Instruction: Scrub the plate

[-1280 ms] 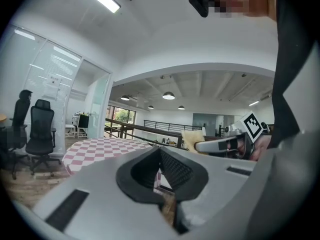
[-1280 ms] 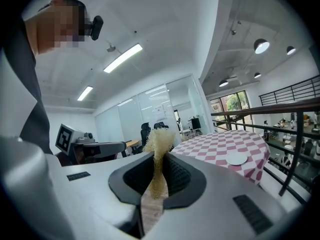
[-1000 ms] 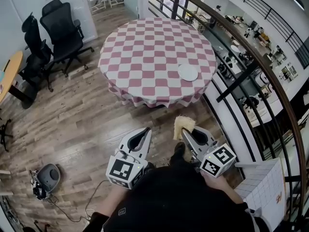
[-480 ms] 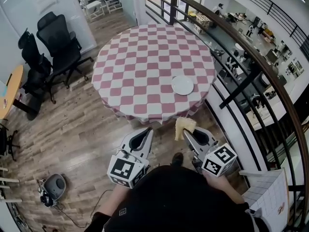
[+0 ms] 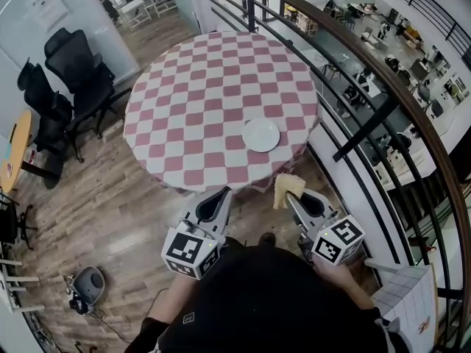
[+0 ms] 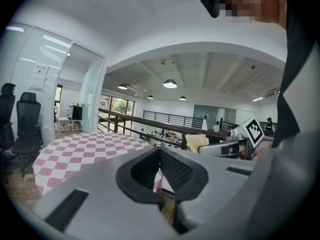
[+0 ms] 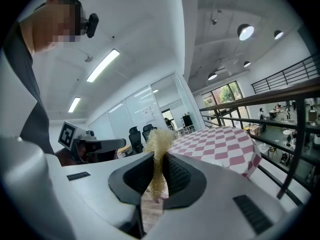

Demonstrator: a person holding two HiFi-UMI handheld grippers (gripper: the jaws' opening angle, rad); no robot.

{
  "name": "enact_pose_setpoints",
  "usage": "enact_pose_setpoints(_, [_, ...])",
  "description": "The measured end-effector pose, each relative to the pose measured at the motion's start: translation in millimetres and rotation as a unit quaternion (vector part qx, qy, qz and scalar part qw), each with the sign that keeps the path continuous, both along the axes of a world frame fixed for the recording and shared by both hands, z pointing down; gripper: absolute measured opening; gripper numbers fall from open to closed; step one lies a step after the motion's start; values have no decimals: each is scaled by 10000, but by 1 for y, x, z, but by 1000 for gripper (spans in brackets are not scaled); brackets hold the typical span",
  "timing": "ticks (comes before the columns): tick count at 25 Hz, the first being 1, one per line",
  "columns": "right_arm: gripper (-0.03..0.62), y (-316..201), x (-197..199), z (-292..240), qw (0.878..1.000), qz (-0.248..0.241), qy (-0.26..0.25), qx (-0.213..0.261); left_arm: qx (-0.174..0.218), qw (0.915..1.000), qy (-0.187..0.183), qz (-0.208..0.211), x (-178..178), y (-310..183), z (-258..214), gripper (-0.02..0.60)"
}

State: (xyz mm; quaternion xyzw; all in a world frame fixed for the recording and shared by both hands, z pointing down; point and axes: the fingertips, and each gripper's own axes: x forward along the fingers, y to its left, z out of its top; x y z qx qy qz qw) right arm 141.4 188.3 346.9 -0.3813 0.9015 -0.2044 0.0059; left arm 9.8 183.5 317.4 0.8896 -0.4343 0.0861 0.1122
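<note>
A white plate (image 5: 261, 134) lies on the round table (image 5: 199, 87) with a red-and-white checked cloth, near its front right edge. My right gripper (image 5: 292, 195) is shut on a yellow scrub pad (image 5: 286, 186), which sticks up between its jaws in the right gripper view as a fuzzy tuft (image 7: 159, 144). It hangs just short of the table's near edge, below the plate. My left gripper (image 5: 222, 195) is shut with nothing in it, level with the right one, also short of the table (image 6: 75, 146). In the left gripper view the right gripper (image 6: 227, 146) and pad (image 6: 196, 141) show at the right.
A dark curved railing (image 5: 353, 87) runs close along the right, with a lower floor beyond it. Black office chairs (image 5: 70, 72) stand left of the table on the wooden floor. A small grey device (image 5: 88, 284) with cables lies on the floor at the lower left.
The table and plate have come nearer and lower in the head view as both grippers moved forward toward the table. Both stay shut, the right one still on the pad.
</note>
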Motion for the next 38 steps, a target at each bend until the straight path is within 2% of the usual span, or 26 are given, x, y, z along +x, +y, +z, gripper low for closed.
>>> enact_pose_setpoints(6, [52, -35, -1, 12, 9997, -107, -22, -229, -222, 9997, 27, -132, -2, -42, 13, 8])
enact_pose_setpoints(12, [52, -96, -9, 15, 9993, -124, 266, -240, -182, 9995, 134, -220, -18, -115, 24, 8])
enact_pose_setpoints(17, [52, -159, -17, 15, 9983, 64, 481, -315, -135, 9998, 135, 110, -19, -177, 23, 8])
enact_pose_setpoints(23, [52, -208, -42, 22, 9974, 75, 571, -437, -186, 9980, -12, 600, -17, -221, 33, 8])
enact_pose_setpoints(32, [52, -242, -48, 72, 9910, 28, 778, -1090, -655, 9964, -30, 545, -27, -264, 74, 8])
enact_pose_setpoints(38, [52, -264, -52, 101, 9882, -42, 833, -1283, -1142, 9921, -38, 526, -25, -275, 118, 8])
